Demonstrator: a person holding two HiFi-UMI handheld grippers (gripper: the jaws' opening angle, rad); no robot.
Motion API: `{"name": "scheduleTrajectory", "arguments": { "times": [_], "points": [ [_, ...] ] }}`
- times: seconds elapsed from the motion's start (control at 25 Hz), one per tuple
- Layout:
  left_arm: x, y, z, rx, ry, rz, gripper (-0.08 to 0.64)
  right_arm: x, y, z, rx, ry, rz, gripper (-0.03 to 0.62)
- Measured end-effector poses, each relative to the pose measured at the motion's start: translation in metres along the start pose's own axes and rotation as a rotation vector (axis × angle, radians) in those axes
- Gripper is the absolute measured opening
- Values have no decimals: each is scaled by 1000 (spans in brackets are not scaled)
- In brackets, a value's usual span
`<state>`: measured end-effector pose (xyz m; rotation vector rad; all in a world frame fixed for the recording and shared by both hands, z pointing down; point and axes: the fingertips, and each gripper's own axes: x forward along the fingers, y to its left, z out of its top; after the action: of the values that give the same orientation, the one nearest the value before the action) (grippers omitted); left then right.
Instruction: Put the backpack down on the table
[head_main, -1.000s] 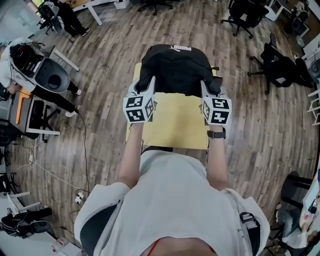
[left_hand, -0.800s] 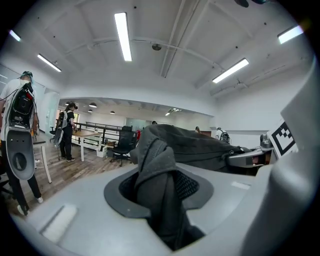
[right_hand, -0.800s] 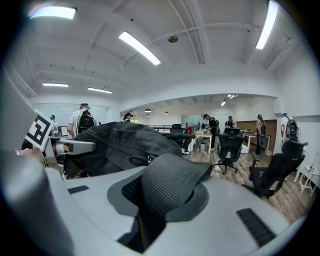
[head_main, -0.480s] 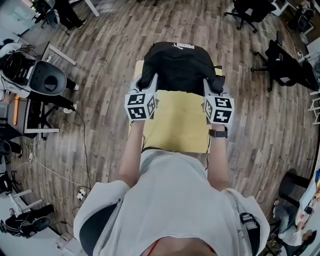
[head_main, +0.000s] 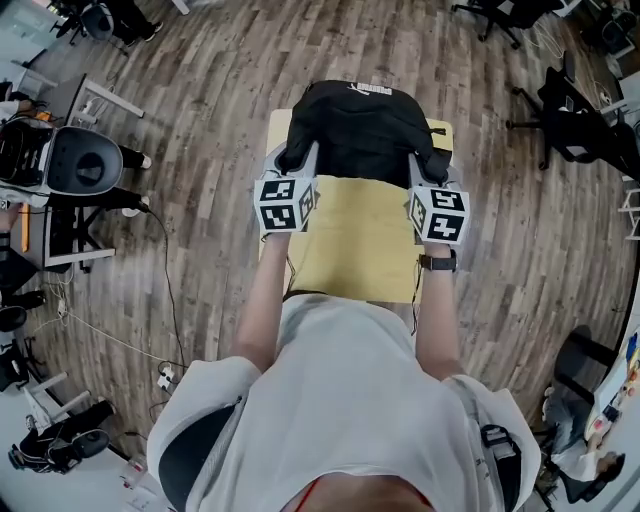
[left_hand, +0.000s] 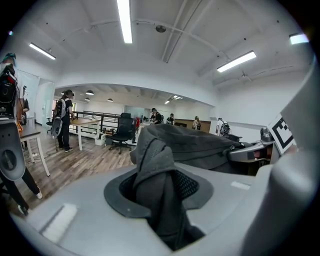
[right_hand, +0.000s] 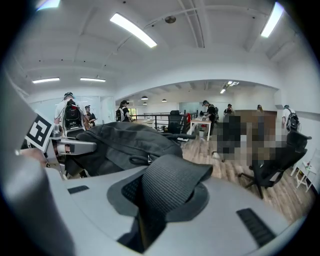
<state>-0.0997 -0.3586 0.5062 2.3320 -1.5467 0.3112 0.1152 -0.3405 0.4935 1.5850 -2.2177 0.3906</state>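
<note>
Yellow table (head_main: 360, 245) on plank floor (head_main: 200, 120), office chairs (head_main: 575, 110) around. Both left gripper (head_main: 296, 158) and right gripper (head_main: 424, 165) fingers (left_hand: 70, 200) clamped on backpack (head_main: 360, 125) straps.

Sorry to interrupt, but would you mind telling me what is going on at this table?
A person holds a two-jaw gripper in each hand. The left gripper is shut on a fold of the black backpack, and the right gripper is shut on one of its straps. The backpack sits over the far end of the yellow table. Whether it already rests there is unclear.
</note>
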Motion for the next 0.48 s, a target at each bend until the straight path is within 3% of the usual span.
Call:
{"name": "scheduleTrajectory", "arguments": {
  "times": [0.48],
  "points": [
    [40, 22, -28, 10, 86, -8, 129, 46, -5, -21, 16, 85, 0, 78]
  ]
}}
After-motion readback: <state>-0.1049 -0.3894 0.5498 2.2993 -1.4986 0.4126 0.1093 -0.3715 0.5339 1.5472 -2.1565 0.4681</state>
